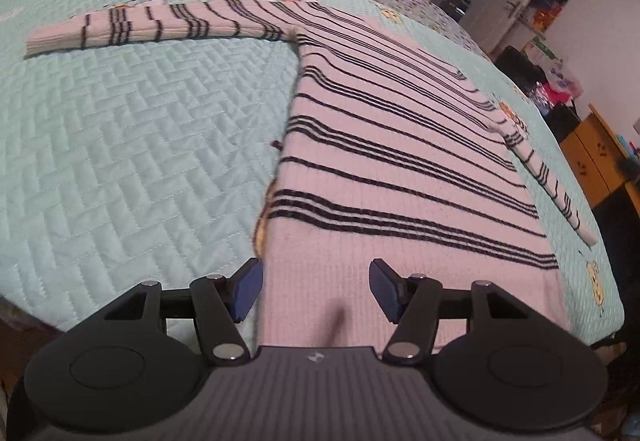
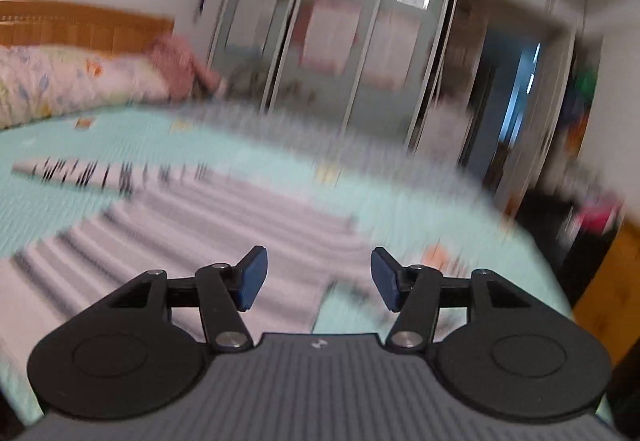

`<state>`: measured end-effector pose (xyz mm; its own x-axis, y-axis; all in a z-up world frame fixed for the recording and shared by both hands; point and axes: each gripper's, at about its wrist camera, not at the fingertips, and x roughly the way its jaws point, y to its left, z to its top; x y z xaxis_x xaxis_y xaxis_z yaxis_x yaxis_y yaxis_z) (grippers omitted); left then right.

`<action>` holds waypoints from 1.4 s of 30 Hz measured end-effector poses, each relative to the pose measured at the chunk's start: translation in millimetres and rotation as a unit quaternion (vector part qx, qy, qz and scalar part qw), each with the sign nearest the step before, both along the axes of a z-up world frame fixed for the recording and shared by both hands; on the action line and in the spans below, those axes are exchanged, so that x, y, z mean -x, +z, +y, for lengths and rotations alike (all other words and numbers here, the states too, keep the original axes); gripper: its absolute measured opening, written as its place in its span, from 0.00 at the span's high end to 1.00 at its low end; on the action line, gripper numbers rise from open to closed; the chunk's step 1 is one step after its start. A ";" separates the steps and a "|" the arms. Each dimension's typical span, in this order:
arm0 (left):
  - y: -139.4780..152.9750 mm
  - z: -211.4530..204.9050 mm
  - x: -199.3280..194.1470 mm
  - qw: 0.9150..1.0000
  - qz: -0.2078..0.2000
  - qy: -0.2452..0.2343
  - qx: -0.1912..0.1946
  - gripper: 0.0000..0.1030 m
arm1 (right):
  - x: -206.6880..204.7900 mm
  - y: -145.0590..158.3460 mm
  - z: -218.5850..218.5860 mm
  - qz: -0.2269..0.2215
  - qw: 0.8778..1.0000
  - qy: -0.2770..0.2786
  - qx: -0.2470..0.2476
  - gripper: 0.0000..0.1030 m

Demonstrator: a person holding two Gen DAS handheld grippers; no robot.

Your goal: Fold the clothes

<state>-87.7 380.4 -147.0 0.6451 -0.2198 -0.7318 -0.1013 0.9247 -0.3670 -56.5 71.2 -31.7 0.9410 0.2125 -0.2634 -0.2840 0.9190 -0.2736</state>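
Both jaws stand spread wide with nothing between them: the left gripper (image 1: 316, 289) hovers over the near hem of the pink sweater with dark stripes (image 1: 400, 169), and the right gripper (image 2: 319, 277) hangs above the sweater's near right corner, as far as the heavy blur in that view allows. The sweater lies flat on the mint quilted bedspread (image 1: 140, 129), one sleeve (image 1: 160, 27) stretched out to the left and the other sleeve (image 1: 552, 181) running down the right edge.
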 end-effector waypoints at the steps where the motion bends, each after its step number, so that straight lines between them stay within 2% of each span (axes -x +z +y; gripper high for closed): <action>1: 0.0 2.5 1.4 1.000 0.000 0.005 0.000 0.40 | 0.4 9.9 5.2 -0.032 0.999 -0.001 0.007 0.37; 2: -0.6 5.2 2.7 1.000 0.001 0.009 0.002 0.40 | 1.9 17.5 12.0 -0.066 0.998 -0.001 0.022 0.30; 4: -1.8 10.8 5.5 1.000 0.003 0.015 0.007 0.40 | 1.6 26.7 25.7 -0.123 0.990 -0.013 0.067 0.21; 6: -3.1 16.0 8.5 1.000 0.005 0.020 0.012 0.40 | -9.3 34.5 33.4 -0.129 0.986 -0.023 0.099 0.20; 7: -3.7 18.3 10.0 1.000 0.005 0.022 0.014 0.40 | -20.4 40.9 33.2 -0.111 0.988 -0.025 0.105 0.20; 9: -4.7 22.8 12.9 1.000 0.005 0.025 0.018 0.40 | -38.6 56.1 28.2 -0.082 0.990 -0.043 0.103 0.20; 12: -5.7 29.4 17.6 0.999 0.004 0.031 0.026 0.40 | -53.7 94.2 14.3 -0.082 0.988 -0.088 0.093 0.20; 15: -6.6 35.9 21.4 0.999 0.001 0.040 0.033 0.40 | -66.6 140.5 3.3 -0.121 0.977 -0.149 0.089 0.19; 17: -7.3 39.7 23.1 0.998 0.000 0.049 0.038 0.40 | -69.4 169.6 2.8 -0.160 0.964 -0.185 0.100 0.14; 20: -7.7 44.3 25.7 0.998 -0.004 0.056 0.041 0.39 | -68.3 186.1 2.8 -0.221 0.944 -0.199 0.145 0.11; 21: -7.7 46.0 26.8 0.997 -0.006 0.058 0.042 0.39 | -68.4 187.3 7.9 -0.226 0.944 -0.188 0.151 0.11; 23: -7.6 49.4 29.1 0.997 -0.009 0.064 0.045 0.39 | -73.9 185.4 12.2 -0.201 0.960 -0.146 0.133 0.11; 25: -8.5 54.3 31.8 0.996 -0.010 0.073 0.053 0.39 | -88.0 176.8 16.8 -0.102 0.990 -0.077 0.054 0.11; 26: -8.8 56.6 32.9 0.996 -0.010 0.076 0.056 0.39 | -99.4 161.4 16.6 -0.021 0.999 -0.037 -0.018 0.11; 27: -9.1 58.8 34.0 0.995 -0.010 0.079 0.059 0.39 | -111.1 145.4 16.2 0.062 0.994 0.005 -0.091 0.11; 28: -9.4 59.9 34.0 0.995 -0.011 0.078 0.060 0.39 | -122.8 129.5 15.8 0.144 0.975 0.047 -0.162 0.11; 29: -9.6 60.7 33.8 0.995 -0.012 0.078 0.060 0.39 | -128.6 103.0 21.9 0.213 0.952 0.066 -0.210 0.11; 30: -9.9 60.3 33.9 0.995 -0.014 0.076 0.061 0.39 | -134.2 76.0 28.4 0.280 0.922 0.085 -0.255 0.11; 31: -10.1 59.7 34.1 0.995 -0.016 0.074 0.063 0.39 | -139.7 49.0 34.9 0.344 0.884 0.103 -0.298 0.11; 33: -11.1 55.9 32.1 0.996 -0.017 0.067 0.062 0.39 | -134.6 3.5 52.7 0.400 0.837 0.125 -0.351 0.11; 34: -11.6 53.2 30.4 0.996 -0.015 0.063 0.061 0.39 | -131.5 -14.1 60.8 0.422 0.817 0.125 -0.371 0.11; 35: -11.7 50.1 28.5 0.996 -0.015 0.056 0.062 0.39 | -127.2 -25.9 69.1 0.434 0.809 0.122 -0.377 0.11; 36: -10.7 46.9 27.5 0.997 -0.017 0.049 0.062 0.39 | -122.2 -28.8 78.3 0.429 0.822 0.116 -0.355 0.11; 38: -8.4 41.1 26.6 0.997 -0.025 0.034 0.062 0.39 | -115.9 -17.9 95.6 0.382 0.890 0.104 -0.224 0.11; 39: -7.5 39.2 27.1 0.997 -0.032 0.028 0.061 0.39 | -112.3 -9.1 104.8 0.342 0.924 0.102 -0.137 0.11; 40: -7.6 37.7 27.7 0.997 -0.036 0.023 0.059 0.38 | -104.6 -5.6 109.7 0.299 0.948 0.102 -0.036 0.11; 41: -7.9 36.4 28.3 0.997 -0.040 0.019 0.057 0.38 | -96.7 -2.4 114.4 0.251 0.961 0.100 0.066 0.11; 42: -10.3 37.1 28.2 0.997 -0.040 0.019 0.059 0.38 | -89.1 -4.9 117.6 0.195 0.963 0.087 0.164 0.11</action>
